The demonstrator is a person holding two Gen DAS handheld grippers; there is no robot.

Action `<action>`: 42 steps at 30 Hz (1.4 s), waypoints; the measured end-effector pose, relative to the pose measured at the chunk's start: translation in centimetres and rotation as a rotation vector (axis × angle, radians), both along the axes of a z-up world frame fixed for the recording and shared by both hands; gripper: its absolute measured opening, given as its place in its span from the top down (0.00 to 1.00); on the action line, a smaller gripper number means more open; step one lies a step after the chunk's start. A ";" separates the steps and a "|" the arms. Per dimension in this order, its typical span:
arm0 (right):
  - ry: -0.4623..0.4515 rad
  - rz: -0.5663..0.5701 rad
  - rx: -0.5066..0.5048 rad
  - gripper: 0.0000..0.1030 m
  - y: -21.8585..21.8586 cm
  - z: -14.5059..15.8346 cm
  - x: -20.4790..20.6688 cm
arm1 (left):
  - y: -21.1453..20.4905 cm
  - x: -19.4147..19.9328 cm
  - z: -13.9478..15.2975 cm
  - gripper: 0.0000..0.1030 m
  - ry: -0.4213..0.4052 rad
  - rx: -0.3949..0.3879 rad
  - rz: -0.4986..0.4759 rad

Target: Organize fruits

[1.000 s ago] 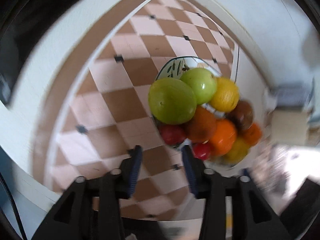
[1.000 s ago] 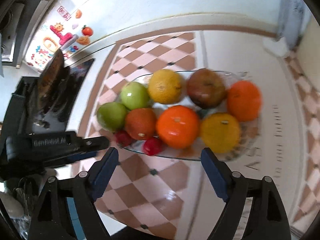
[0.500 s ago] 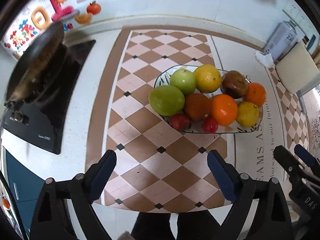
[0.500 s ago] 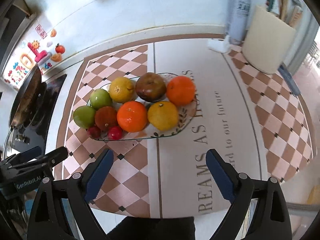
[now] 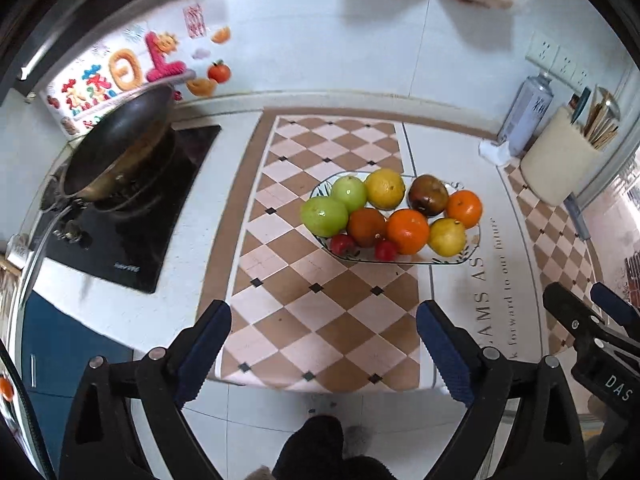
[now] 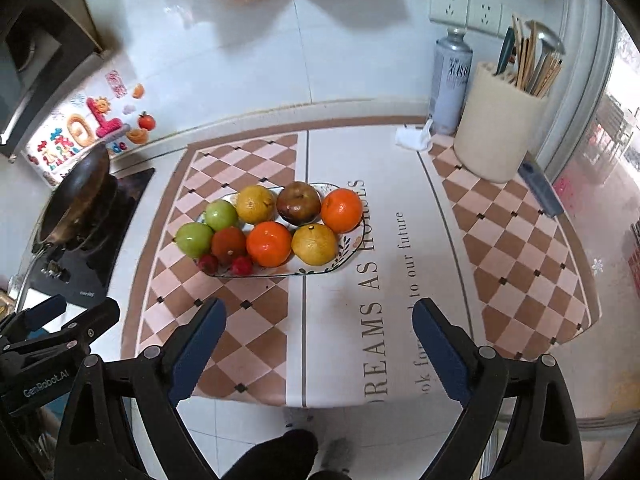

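Observation:
An oval patterned plate [image 5: 470,254] [image 6: 352,250] sits on the checkered mat, filled with several fruits: two green apples [image 5: 324,216] [image 6: 195,239], oranges [image 5: 407,231] [image 6: 269,244], yellow citrus [image 5: 385,189] [image 6: 314,244], a dark brown fruit [image 5: 428,195] [image 6: 299,203] and two small red fruits [image 5: 343,243] [image 6: 209,263]. My left gripper [image 5: 324,332] is open and empty, high above the counter's front edge. My right gripper [image 6: 319,330] is open and empty, also pulled back from the plate. Each gripper shows at the edge of the other's view.
A wok [image 5: 120,148] sits on a black cooktop [image 5: 132,236] at the left. A spray can [image 6: 452,80], a cream utensil holder [image 6: 500,128] and a crumpled white cloth [image 6: 414,138] stand at the back right. The tiled wall carries stickers [image 5: 124,72].
Both grippers have pulled back and up from the plate; the fruits look smaller now. The left gripper's jaws went from narrow to wide open. The fruits have not moved.

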State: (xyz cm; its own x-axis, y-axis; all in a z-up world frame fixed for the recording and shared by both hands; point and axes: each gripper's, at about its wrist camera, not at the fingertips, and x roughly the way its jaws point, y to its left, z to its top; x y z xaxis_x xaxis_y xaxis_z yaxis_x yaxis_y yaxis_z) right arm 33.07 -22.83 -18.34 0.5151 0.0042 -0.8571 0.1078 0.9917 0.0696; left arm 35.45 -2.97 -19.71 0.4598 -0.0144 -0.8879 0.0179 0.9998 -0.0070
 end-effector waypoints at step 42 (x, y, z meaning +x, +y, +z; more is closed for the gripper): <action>-0.289 0.041 -0.022 0.06 4.3 21.1 -27.8 | 2.7 -22.7 17.1 0.08 -0.284 -0.029 -0.045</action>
